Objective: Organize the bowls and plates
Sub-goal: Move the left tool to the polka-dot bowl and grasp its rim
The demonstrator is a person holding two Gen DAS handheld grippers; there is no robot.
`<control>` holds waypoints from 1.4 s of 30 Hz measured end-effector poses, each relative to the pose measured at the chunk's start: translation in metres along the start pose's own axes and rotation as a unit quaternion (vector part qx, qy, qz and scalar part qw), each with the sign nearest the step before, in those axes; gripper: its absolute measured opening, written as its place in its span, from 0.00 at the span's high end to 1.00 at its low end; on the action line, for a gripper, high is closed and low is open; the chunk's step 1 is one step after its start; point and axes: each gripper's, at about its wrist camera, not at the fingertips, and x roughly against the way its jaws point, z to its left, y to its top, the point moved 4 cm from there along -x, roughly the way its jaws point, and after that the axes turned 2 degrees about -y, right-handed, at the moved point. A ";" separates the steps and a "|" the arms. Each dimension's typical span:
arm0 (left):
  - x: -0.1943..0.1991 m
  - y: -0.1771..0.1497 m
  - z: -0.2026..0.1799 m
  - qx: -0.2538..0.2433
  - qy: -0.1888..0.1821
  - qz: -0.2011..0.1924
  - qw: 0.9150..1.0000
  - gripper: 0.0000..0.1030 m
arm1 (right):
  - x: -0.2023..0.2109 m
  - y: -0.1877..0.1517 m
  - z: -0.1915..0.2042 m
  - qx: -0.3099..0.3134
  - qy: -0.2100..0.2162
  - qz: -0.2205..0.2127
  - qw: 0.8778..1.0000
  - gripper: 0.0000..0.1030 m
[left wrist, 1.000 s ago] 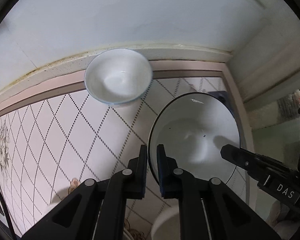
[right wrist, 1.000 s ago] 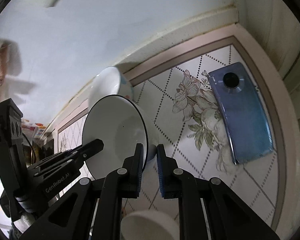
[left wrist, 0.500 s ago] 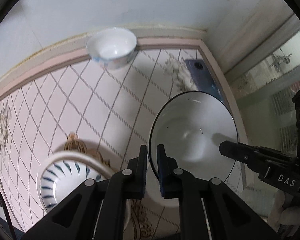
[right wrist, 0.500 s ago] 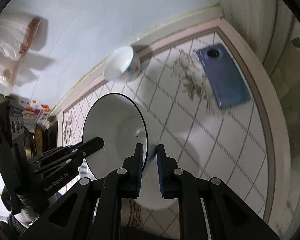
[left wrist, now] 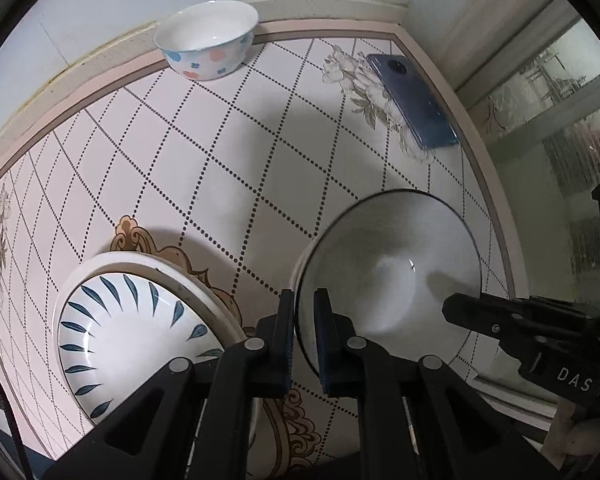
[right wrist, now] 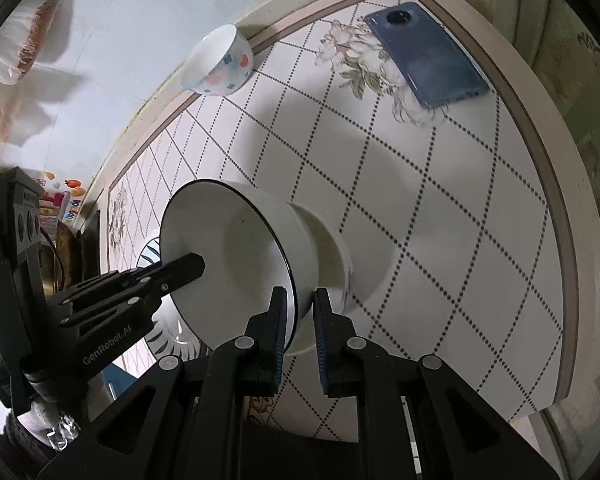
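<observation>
A big white bowl with a thin black rim is pinched by the left gripper and the right gripper.

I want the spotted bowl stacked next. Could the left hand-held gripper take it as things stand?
Probably not yet: the left hand-held gripper is shut on the black-rimmed bowl's rim. The path to the spotted bowl looks clear.
</observation>
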 end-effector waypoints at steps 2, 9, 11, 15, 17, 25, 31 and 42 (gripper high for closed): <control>-0.004 -0.001 -0.001 -0.002 0.003 0.004 1.000 0.92 | -0.002 -0.003 -0.003 -0.005 -0.002 0.002 1.000 0.86; -0.014 -0.006 -0.003 -0.015 0.015 0.014 1.000 0.92 | -0.006 -0.005 -0.006 -0.004 -0.008 0.004 1.000 0.85; -0.016 -0.006 -0.003 -0.017 0.019 0.014 1.000 0.92 | -0.007 -0.004 -0.007 -0.003 -0.011 0.004 1.000 0.85; -0.017 -0.005 -0.004 -0.018 0.022 0.014 0.999 0.92 | -0.010 -0.004 -0.007 -0.004 -0.011 0.007 1.000 0.85; -0.018 -0.005 -0.003 -0.018 0.025 0.014 0.999 0.92 | -0.012 -0.004 -0.008 -0.005 -0.009 0.009 1.000 0.85; -0.021 -0.004 -0.004 -0.017 0.035 0.016 0.999 0.92 | -0.018 -0.003 -0.006 0.001 -0.021 0.018 1.000 0.85; -0.020 -0.005 -0.006 -0.017 0.038 0.018 0.999 0.92 | -0.019 -0.002 -0.007 -0.001 -0.019 0.025 0.999 0.83; 0.050 0.054 0.038 0.063 -0.007 -0.053 0.997 0.70 | 0.031 0.049 0.003 -0.023 0.030 -0.005 0.999 0.51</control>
